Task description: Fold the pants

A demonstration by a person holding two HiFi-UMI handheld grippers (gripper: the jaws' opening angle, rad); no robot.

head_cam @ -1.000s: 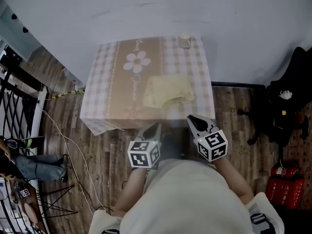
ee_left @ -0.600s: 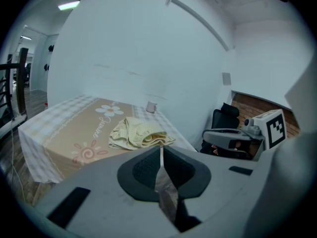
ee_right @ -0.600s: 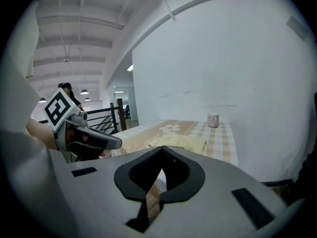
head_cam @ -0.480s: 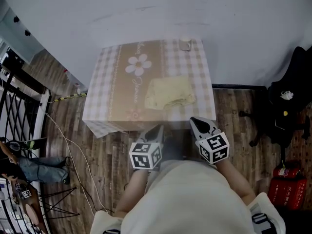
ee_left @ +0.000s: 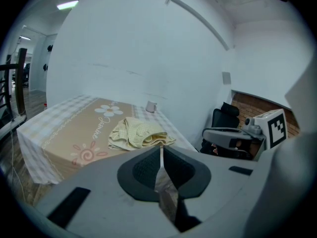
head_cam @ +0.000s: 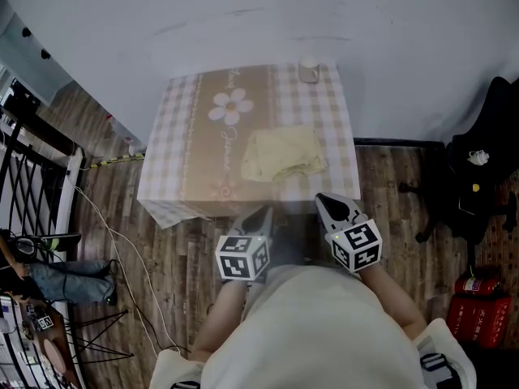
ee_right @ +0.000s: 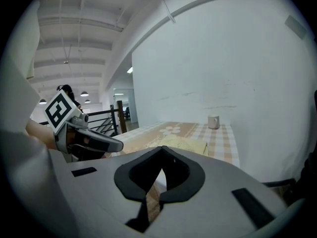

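Observation:
The pale yellow pants [head_cam: 280, 154] lie bunched and partly folded on the right half of the checked, flower-print table [head_cam: 190, 136]. In the left gripper view the pants [ee_left: 138, 133] lie just beyond the jaws. In the right gripper view the pants [ee_right: 185, 144] are a flat yellow patch on the cloth. Both grippers hang in front of the table's near edge, clear of the cloth. My left gripper [head_cam: 263, 215] is shut with nothing in it; its tips [ee_left: 161, 150] meet. My right gripper [head_cam: 323, 200] is also shut and empty, its jaws [ee_right: 162, 165] pressed together.
A white cup [head_cam: 308, 71] stands at the table's far right edge by the wall. A black chair [head_cam: 478, 177] and red canisters [head_cam: 474, 306] are on the right. A black railing [head_cam: 24, 160], floor cables and a person [head_cam: 57, 278] are on the left.

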